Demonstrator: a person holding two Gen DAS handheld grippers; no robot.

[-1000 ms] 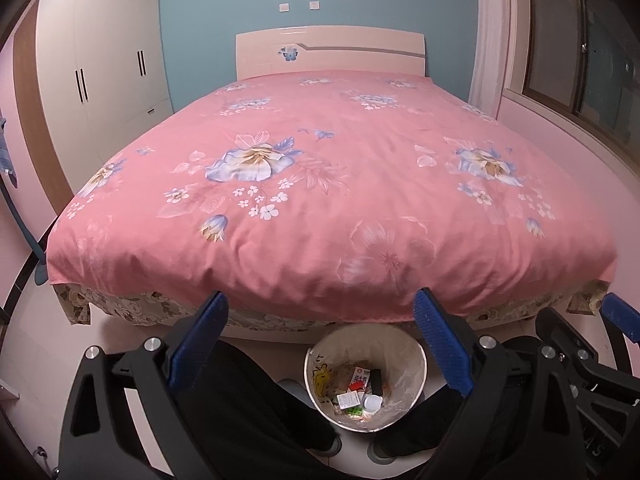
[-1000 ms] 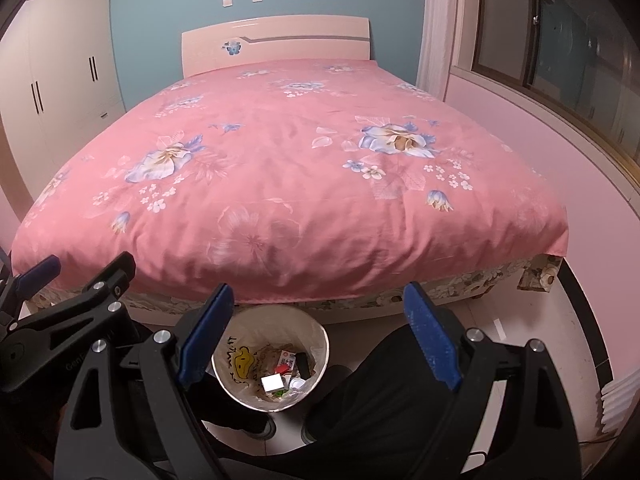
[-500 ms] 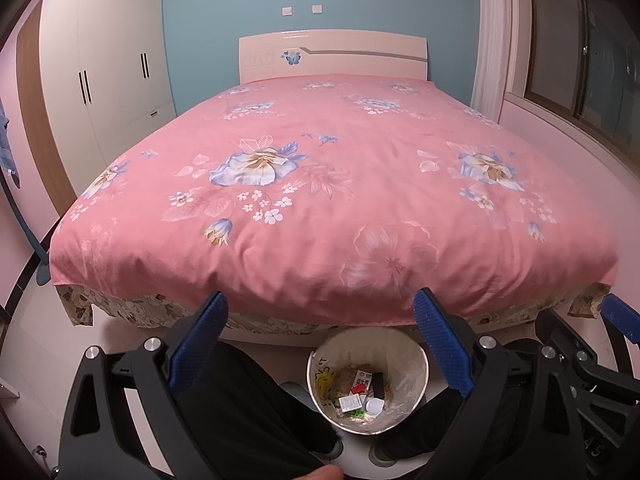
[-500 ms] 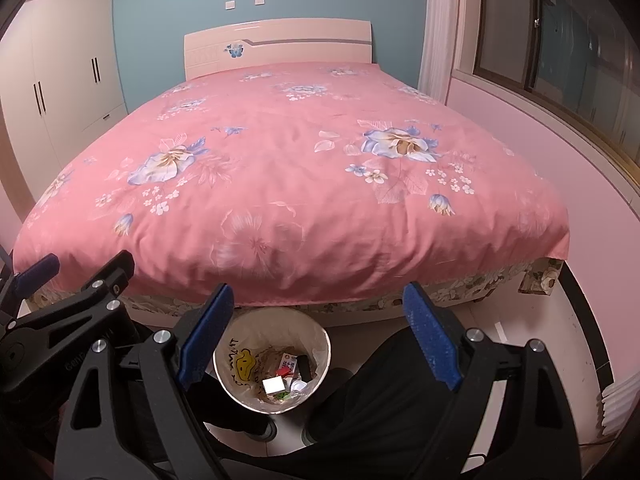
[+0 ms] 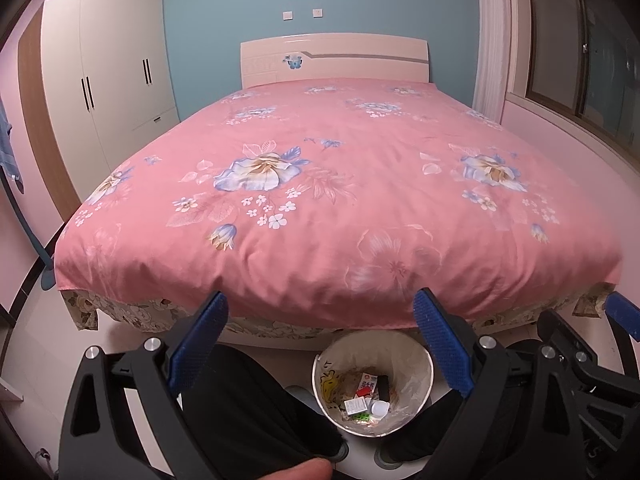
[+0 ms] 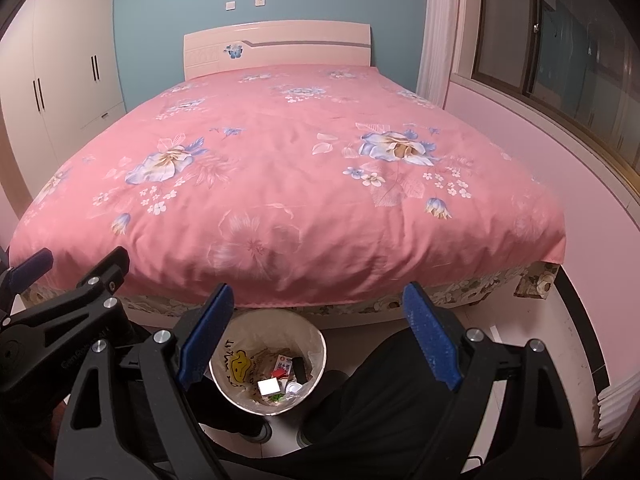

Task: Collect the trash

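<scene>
Judging collection finished: trash sits in bin (image 5: 372, 390), bed (image 5: 340, 200) bare; our left gripper (image 5: 320, 344) and right gripper (image 6: 316, 336) spread wide, empty; next, stand down.

Matt cloth bedspread (image 5: 340, 208), glossy headboard (image 5: 334, 58), plastic-lined bin (image 5: 427, 364)

Bin (image 5: 416, 350) on floor before bed (image 5: 340, 200), trash (image 5: 368, 396) inside, wardrobe (image 5: 108, 80) left of bed

Home bedroom: pink-quilted bed (image 5: 340, 200), white wardrobe (image 5: 108, 80).
</scene>
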